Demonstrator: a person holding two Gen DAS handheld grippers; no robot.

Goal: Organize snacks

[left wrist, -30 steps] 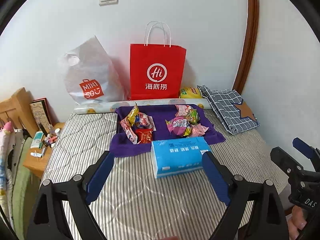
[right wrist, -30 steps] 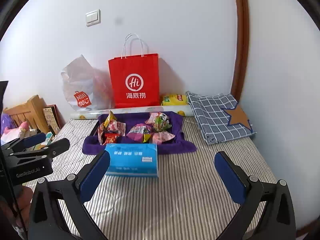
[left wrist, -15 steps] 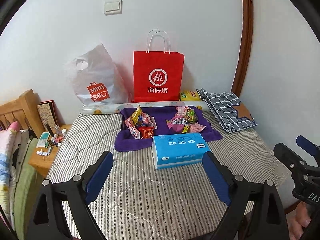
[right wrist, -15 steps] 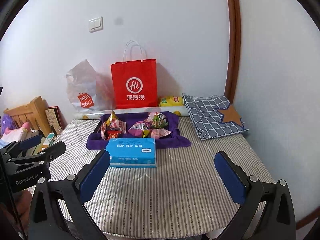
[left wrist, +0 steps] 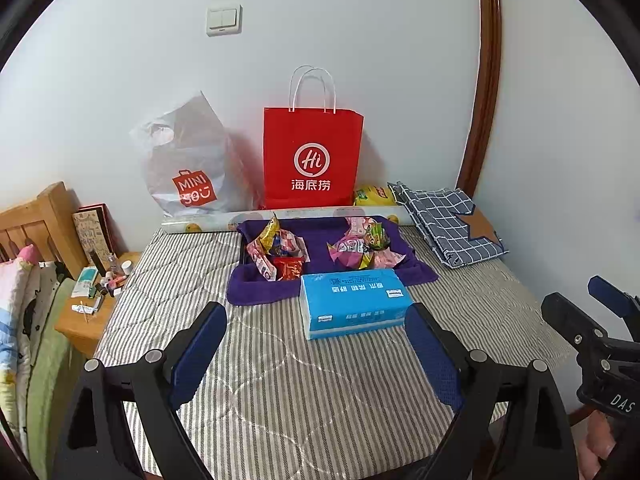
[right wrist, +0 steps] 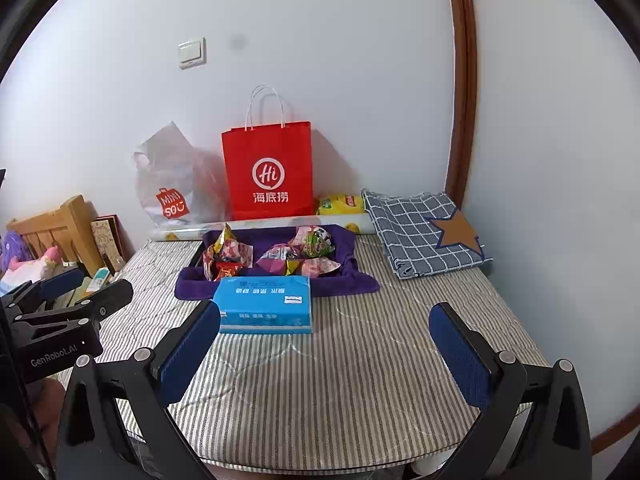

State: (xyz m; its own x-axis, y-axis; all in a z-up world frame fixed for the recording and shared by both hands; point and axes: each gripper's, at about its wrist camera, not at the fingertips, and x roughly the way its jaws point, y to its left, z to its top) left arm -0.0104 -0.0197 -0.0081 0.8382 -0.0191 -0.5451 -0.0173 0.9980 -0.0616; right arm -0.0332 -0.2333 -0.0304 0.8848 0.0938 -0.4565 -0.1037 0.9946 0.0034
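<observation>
Both the left gripper and right gripper hung spread and empty over bare striped table, snacks heaped in two piles across the far purple tray, long axis left-right.

The bench bore a grey striped quilted cover. A purple cloth lay on it. Touching the cloth's near edge lay a blue tissue pack. Behind the cloth lay a patterned roll, with a red paper bag and a Miniso bag beyond. Right of the cloth lay folded checked fabric.
</observation>
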